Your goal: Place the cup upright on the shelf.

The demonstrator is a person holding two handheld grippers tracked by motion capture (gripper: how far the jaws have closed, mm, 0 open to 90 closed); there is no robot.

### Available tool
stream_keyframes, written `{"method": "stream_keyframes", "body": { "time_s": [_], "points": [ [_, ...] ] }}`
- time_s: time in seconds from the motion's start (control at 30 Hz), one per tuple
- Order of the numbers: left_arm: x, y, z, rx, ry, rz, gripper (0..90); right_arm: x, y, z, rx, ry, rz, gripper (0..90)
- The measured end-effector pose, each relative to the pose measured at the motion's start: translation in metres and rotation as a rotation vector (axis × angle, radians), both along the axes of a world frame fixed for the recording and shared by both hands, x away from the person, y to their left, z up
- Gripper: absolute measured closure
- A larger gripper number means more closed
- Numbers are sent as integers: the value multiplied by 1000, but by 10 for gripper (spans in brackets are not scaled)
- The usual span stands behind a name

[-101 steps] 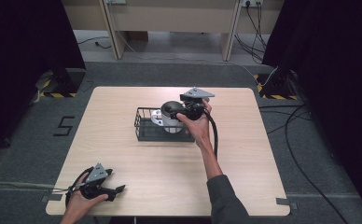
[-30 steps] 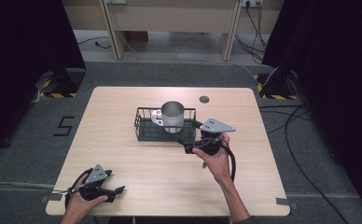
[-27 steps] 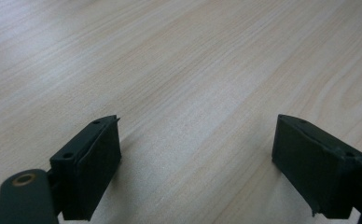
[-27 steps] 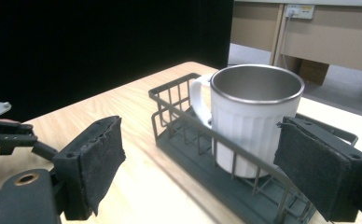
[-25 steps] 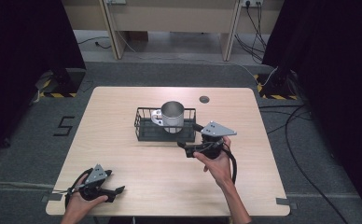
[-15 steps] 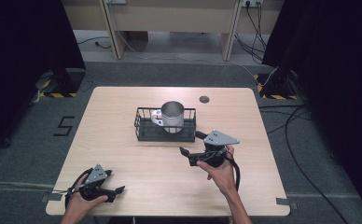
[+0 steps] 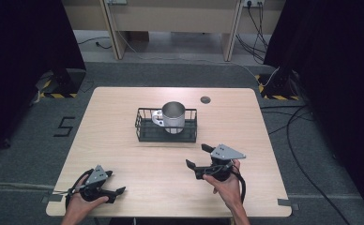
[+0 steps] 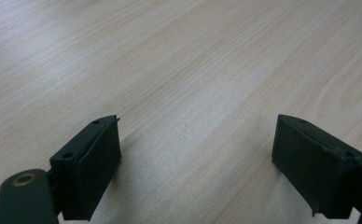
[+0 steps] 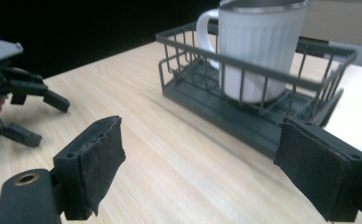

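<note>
Mug (image 7: pixel 173 117), white with ribbed sides and a steel rim, stands upright inside a dark wire basket (image 7: pixel 145 133) at the middle of the worktop (image 7: pixel 124 154), well apart from both tools. At the near left corner, the left hand (image 7: pixel 79 206) holds the left tool (image 7: pixel 117 193) low over the wood, pointing right. In the left gripper view its jaws (image 8: pixel 198 168) are spread wide, with bare wood grain between them and nothing touching the pads. Farther in and to the right, the right hand (image 7: pixel 224 185) holds the right tool (image 7: pixel 196 155) above the worktop, aimed left and slightly far, toward the near right corner of the basket. In the right gripper view this tool (image 9: pixel 198 172) is also spread wide and empty, its worn pads framing open wood. Just beyond them in that view are the basket (image 9: pixel 244 112) and the mug (image 9: pixel 261 51), whose handle points left there. The left tool (image 9: pixel 11 102) appears at that view's left edge. Beyond the basket, near the far edge and slightly right, a small dark disc (image 7: pixel 205 99) lies flat on the wood. Off the worktop's left side, a figure 5 (image 7: pixel 65 126) is marked on the grey floor.
</note>
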State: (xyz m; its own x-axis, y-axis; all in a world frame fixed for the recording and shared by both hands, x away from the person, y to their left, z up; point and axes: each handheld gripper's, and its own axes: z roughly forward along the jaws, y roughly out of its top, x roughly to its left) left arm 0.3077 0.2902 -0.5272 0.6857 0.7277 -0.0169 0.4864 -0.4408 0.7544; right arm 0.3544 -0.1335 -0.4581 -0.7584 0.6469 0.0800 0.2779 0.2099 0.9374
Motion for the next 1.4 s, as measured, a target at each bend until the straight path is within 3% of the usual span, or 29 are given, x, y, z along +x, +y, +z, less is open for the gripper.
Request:
{"method": "stream_keyframes", "body": {
  "time_s": [0.23, 0.3, 0.7, 0.83, 1.1, 1.4],
  "points": [
    [0, 0, 0, 0, 0, 0, 147, -8, -5, -17, -27, 36, -7, 151],
    [0, 0, 0, 0, 0, 0, 147, -11, -5, -19, -56, 34, -12, 152],
    [0, 0, 0, 0, -1, -2, 147, -22, -3, -40, -85, 92, 5, 152],
    [0, 0, 0, 0, -1, -2, 147, -26, -3, -43, -126, 96, -1, 152],
    [0, 0, 0, 0, -1, -3, 147, -30, -4, -56, -165, 151, -4, 152],
    [0, 0, 0, 0, -1, -3, 147, -34, -10, -60, -180, 195, -23, 152]
  ]
}}
